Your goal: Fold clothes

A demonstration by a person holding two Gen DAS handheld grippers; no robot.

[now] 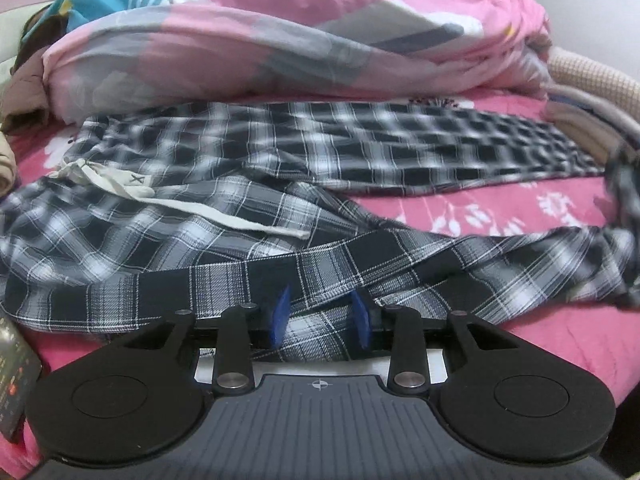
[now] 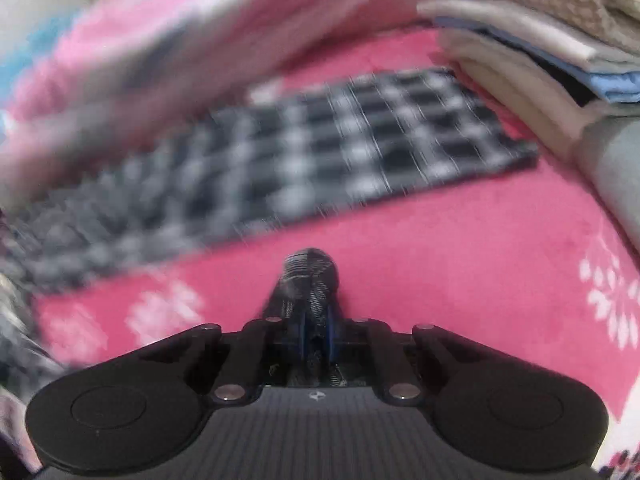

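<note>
Black-and-white plaid trousers lie spread on the bed, with a white drawstring at the waist on the left. One leg lies flat at the back. The other leg runs across the front and lifts at the far right. My left gripper is open, and its blue pads stand apart with the near plaid edge draped between them. In the blurred right wrist view, my right gripper is shut on a bunched end of plaid cloth, held above the sheet. The flat leg lies beyond it.
A rumpled pink duvet is piled behind the trousers. The pink floral sheet shows between the legs. Folded beige, white and blue linens are stacked at the right. A dark packet sits at the near left edge.
</note>
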